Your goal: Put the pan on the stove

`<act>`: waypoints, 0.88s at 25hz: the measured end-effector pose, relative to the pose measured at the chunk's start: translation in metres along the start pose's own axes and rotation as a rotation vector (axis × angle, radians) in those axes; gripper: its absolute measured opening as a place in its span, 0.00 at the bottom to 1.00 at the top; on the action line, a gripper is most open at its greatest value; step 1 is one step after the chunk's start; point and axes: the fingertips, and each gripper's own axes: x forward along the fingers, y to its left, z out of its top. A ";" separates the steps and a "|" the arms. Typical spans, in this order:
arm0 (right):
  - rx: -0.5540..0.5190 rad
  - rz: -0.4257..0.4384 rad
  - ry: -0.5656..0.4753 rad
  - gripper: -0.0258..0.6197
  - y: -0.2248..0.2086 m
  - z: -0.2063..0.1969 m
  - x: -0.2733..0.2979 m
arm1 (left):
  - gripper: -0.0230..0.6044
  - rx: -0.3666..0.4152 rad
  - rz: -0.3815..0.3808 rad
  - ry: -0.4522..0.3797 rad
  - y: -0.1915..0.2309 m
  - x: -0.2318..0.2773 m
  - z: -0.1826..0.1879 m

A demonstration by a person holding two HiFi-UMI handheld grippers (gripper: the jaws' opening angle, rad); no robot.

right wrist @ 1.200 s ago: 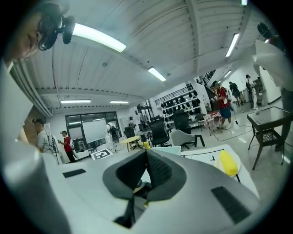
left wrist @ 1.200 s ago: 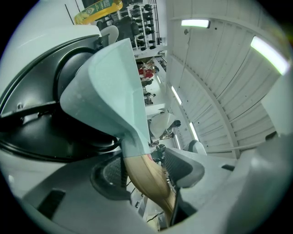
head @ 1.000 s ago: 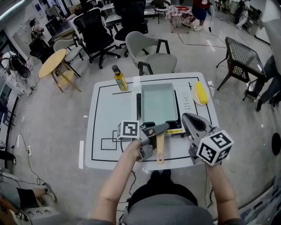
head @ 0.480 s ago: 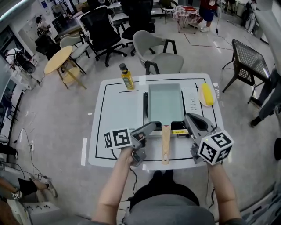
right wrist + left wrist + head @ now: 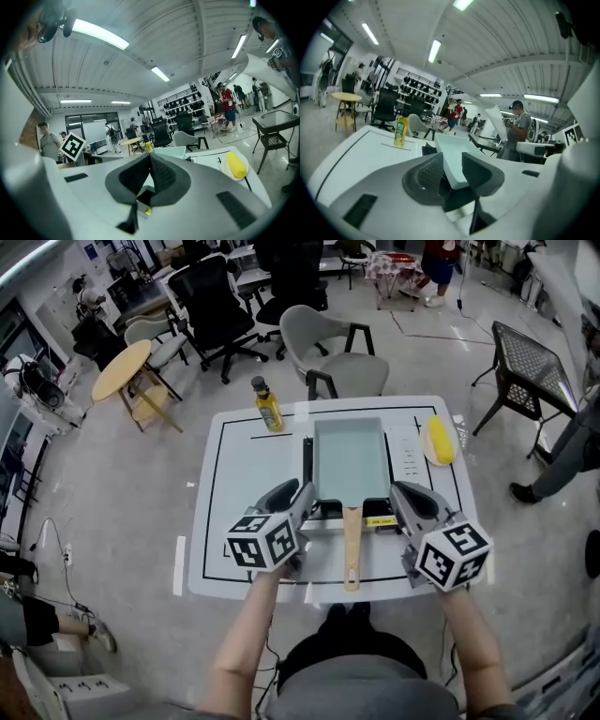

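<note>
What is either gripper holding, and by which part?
Nothing is held. The left gripper has nothing between its closing jaws, the right gripper is shut and empty, and the handle of the pan lies free.

The person wears a grey top (image 5: pixel 366 697), with darker grey cloth just above it in the head view. The left gripper (image 5: pixel 302 491) has a smooth, pale grey shell with rounded edges and dark, ribbed pads (image 5: pixel 427 176) set into its jaws, which are closing with nothing between them. The right gripper (image 5: pixel 400 491) has the same pale shell and dark ribbed lining, with dark oblong slots on its top. The left cube (image 5: pixel 263 542) and the right cube (image 5: pixel 453 556) are white, each face bearing a black square marker.
</note>
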 end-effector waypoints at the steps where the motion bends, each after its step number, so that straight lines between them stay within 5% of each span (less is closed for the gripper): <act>1: 0.001 -0.003 -0.003 0.04 -0.001 0.000 -0.001 | 0.23 0.041 0.014 -0.011 -0.002 0.001 0.004; 9: -0.016 -0.015 -0.022 0.04 -0.003 0.001 -0.004 | 0.05 0.223 0.048 -0.078 -0.023 0.004 0.027; 22: -0.065 -0.021 -0.054 0.04 -0.004 0.008 -0.008 | 0.05 0.255 0.050 -0.106 -0.033 -0.001 0.033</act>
